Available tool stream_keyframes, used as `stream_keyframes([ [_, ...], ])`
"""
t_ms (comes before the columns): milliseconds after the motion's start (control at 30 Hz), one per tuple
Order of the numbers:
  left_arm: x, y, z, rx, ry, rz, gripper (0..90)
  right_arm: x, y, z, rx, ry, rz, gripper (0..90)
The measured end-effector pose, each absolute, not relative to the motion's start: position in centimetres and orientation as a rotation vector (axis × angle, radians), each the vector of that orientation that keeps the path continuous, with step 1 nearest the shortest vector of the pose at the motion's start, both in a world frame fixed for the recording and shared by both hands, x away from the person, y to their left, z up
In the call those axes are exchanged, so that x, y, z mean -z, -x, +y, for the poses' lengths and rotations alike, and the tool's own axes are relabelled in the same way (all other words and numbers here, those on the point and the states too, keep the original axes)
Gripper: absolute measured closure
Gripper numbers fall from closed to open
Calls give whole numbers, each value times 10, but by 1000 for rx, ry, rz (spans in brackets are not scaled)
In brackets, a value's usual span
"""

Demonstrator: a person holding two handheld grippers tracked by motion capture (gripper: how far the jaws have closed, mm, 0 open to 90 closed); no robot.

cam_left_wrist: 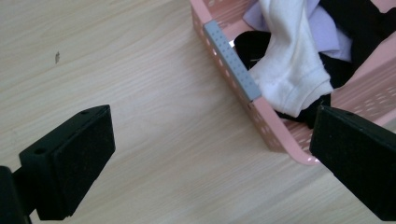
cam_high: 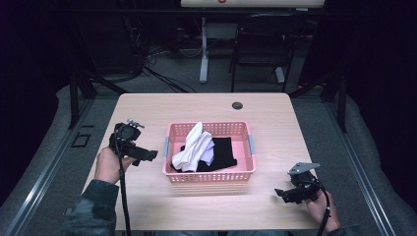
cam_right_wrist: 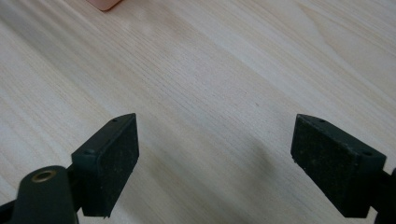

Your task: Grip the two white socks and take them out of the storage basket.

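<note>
Pale wood counter (cam_high: 147,113), dim room behind. White garment (cam_high: 193,147) lies atop black cloth (cam_high: 223,153) inside pink basket (cam_high: 209,176) at centre. Left claw (cam_high: 147,156) just beside basket's left handle, jaws wide, empty. Right claw (cam_high: 282,194) well apart, wide, empty. Judged step: approach. Next: left claw reaches over rim, closes on garment.

No writing can be read anywhere; at the top centre of the high view a white board (cam_high: 252,2) carries a red mark, cut off by the frame edge and too small to make out
</note>
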State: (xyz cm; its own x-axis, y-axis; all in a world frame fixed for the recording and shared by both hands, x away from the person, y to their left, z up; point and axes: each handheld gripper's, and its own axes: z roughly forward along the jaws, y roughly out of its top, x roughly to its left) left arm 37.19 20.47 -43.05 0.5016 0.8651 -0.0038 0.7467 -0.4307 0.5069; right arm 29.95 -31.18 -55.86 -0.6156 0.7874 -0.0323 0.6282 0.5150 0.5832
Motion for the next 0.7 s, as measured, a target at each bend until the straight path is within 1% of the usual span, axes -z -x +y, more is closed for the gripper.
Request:
stream_keyframes([
  [200,425,-382,190,-344,-2313,1281,0,559,-299,-312,-772,-1188,2465,145],
  [233,425,-388,181,-338,-2344,1258,0,559,-299,-312,-772,-1187,2465,145],
  [600,435,-412,149,-269,-2411,1188,0,559,-300,-312,-771,-1186,2468,145],
  [700,438,-417,142,-268,-2427,1175,0,558,-299,-313,-763,-1182,2468,145],
])
